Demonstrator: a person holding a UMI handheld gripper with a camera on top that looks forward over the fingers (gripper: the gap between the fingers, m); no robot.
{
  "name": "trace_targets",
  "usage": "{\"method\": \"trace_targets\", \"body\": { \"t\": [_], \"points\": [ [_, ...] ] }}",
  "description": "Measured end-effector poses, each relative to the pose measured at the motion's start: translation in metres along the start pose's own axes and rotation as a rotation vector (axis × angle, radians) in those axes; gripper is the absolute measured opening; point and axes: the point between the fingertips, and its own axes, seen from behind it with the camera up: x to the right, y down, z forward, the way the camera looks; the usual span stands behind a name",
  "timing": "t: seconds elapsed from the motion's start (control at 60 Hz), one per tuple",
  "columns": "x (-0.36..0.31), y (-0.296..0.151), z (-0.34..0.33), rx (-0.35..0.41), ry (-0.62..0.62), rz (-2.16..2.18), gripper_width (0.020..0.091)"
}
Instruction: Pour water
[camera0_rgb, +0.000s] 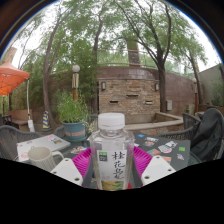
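A clear plastic bottle (111, 152) with a white cap and a green-and-white label stands upright between my fingers. My gripper (111, 165) is shut on the bottle, with the magenta pads (83, 160) pressing its sides. A pale cup (41, 156) sits just left of the left finger, on the table (25, 148).
A potted green plant (72, 115) in a teal pot stands beyond the cup. Small items (165, 150) lie on the table to the right. Chairs (208, 135) stand at the right side. Behind is a brick structure (128, 95) and trees.
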Motion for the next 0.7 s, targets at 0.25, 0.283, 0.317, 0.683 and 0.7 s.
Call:
{"method": "trace_targets", "body": {
  "t": [0.25, 0.283, 0.317, 0.683, 0.7],
  "points": [
    [0.018, 0.013, -0.064, -0.252, 0.054, -0.018, 0.0838],
    [0.018, 0.007, -0.077, -0.265, 0.065, -0.023, 0.0837],
    [0.017, 0.001, -0.092, -0.283, 0.084, -0.029, 0.0837],
    [-0.028, -0.111, -0.298, -0.435, 0.237, 0.106, 0.0843],
    [-0.03, -0.117, -0.305, -0.433, 0.238, 0.11, 0.0841]
  ]
}}
